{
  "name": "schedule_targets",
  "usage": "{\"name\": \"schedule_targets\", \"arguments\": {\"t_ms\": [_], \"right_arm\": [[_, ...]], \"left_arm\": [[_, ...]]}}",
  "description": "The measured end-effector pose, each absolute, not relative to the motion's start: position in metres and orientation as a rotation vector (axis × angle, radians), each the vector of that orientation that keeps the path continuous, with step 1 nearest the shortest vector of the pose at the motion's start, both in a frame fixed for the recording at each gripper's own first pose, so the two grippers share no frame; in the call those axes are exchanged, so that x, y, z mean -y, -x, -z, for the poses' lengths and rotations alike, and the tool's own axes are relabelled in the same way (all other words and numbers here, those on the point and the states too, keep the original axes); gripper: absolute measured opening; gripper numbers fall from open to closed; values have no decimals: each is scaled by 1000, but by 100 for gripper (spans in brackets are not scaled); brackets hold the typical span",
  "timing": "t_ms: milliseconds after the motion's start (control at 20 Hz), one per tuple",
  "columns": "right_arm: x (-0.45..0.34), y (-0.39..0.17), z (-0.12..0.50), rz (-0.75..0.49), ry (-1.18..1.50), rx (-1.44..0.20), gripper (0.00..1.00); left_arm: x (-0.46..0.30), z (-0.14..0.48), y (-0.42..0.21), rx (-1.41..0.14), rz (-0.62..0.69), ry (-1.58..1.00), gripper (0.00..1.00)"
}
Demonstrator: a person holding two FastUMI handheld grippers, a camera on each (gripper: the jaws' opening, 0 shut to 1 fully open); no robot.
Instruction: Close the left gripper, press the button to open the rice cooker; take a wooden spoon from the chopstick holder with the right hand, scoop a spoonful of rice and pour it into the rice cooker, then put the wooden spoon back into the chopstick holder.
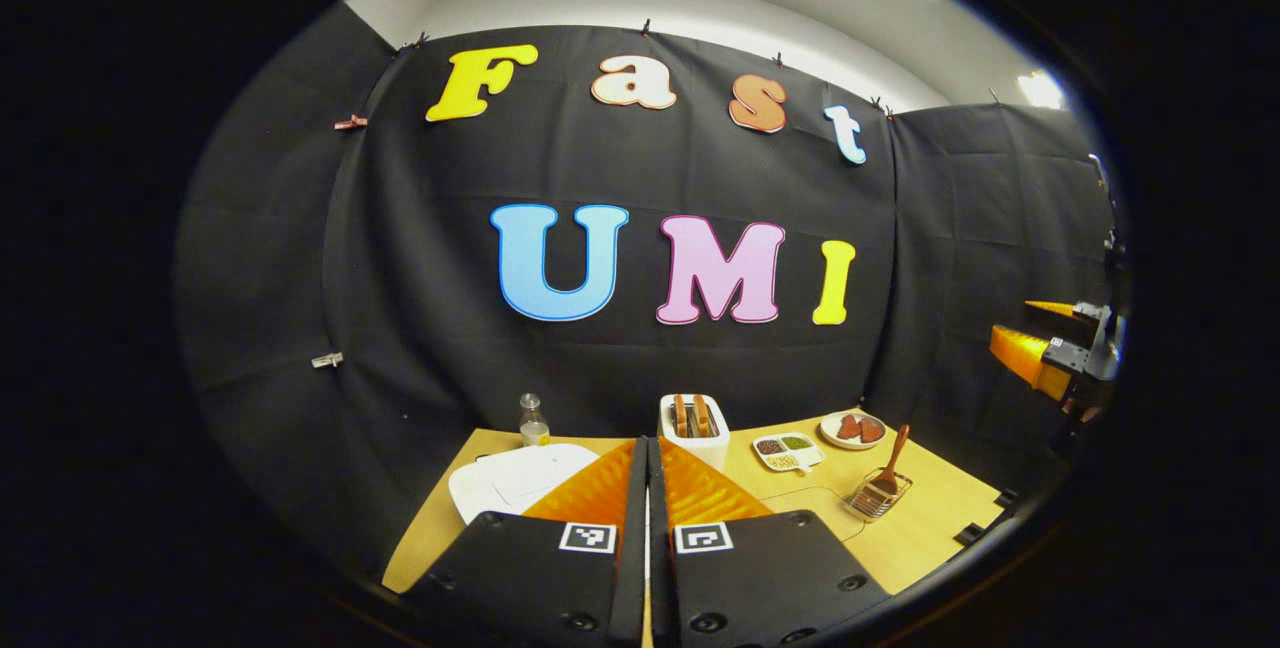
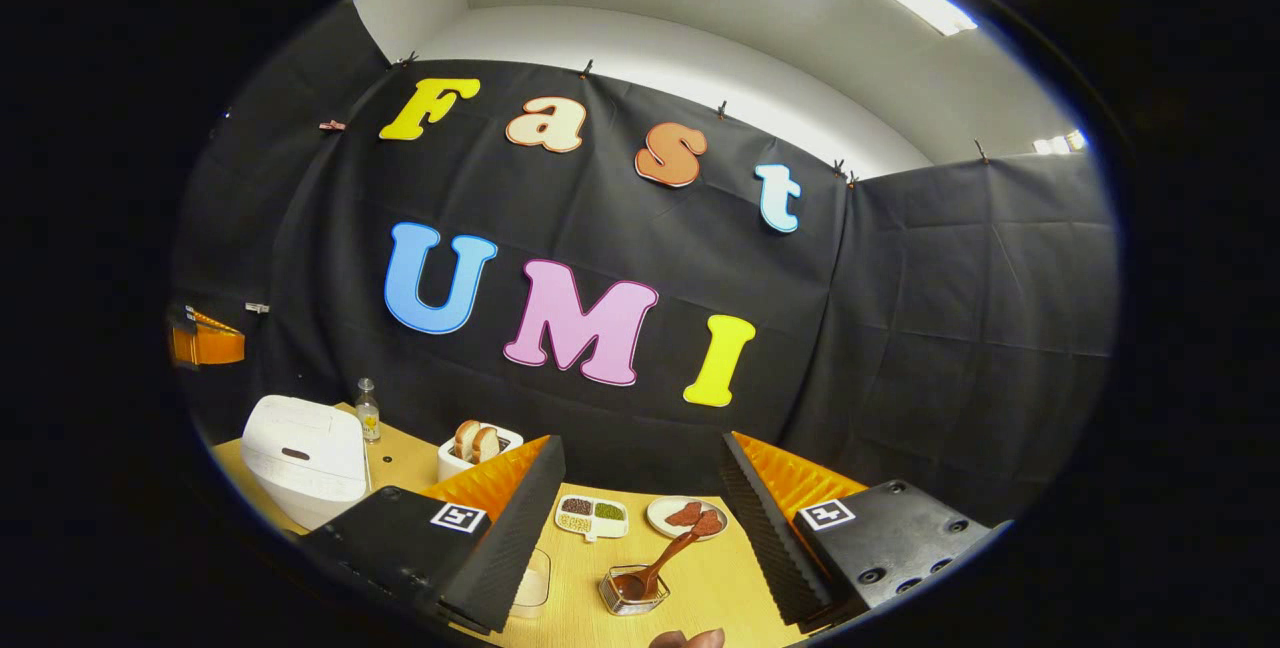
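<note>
rice cooker lid down, 8 o'clock in right gripper view, on tabletop | wooden spoon upright in chopstick holder, 6 o'clock | left gripper jaws pressed together, empty | right gripper jaws wide apart, empty | risk: off-centre press slides off button; holder may tip when spoon lifts.

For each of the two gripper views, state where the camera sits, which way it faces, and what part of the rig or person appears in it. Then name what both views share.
Left gripper view: rides on the left gripper, fingers closed together, facing the booth wall over the table; the right gripper shows far right.
Right gripper view: rides on the right gripper, fingers apart, above the wooden spoon in its holder; fingertips of a hand show at the bottom edge.
Shared: rice cooker, toaster, bottle, spoon.
</note>
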State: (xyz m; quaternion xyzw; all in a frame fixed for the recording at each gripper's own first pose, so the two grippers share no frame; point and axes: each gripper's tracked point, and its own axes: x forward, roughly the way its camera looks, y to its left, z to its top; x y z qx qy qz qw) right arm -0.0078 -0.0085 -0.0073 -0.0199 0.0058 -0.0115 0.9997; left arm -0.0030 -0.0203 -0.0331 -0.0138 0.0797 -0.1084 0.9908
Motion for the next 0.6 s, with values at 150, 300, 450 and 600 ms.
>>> {"name": "schedule_targets", "arguments": {"t_ms": [150, 300, 450, 600], "right_arm": [[13, 11, 8, 31, 53, -11, 97], [16, 11, 10, 36, 67, -14, 97], [21, 14, 12, 45, 72, -16, 97], [27, 17, 15, 57, 73, -20, 97]], "left_arm": [[13, 38, -3, -183, 242, -74, 7], [16, 46, -9, -244, 337, -90, 7], [15, 60, -14, -321, 424, -102, 7], [12, 75, -19, -397, 500, -142, 6]]}}
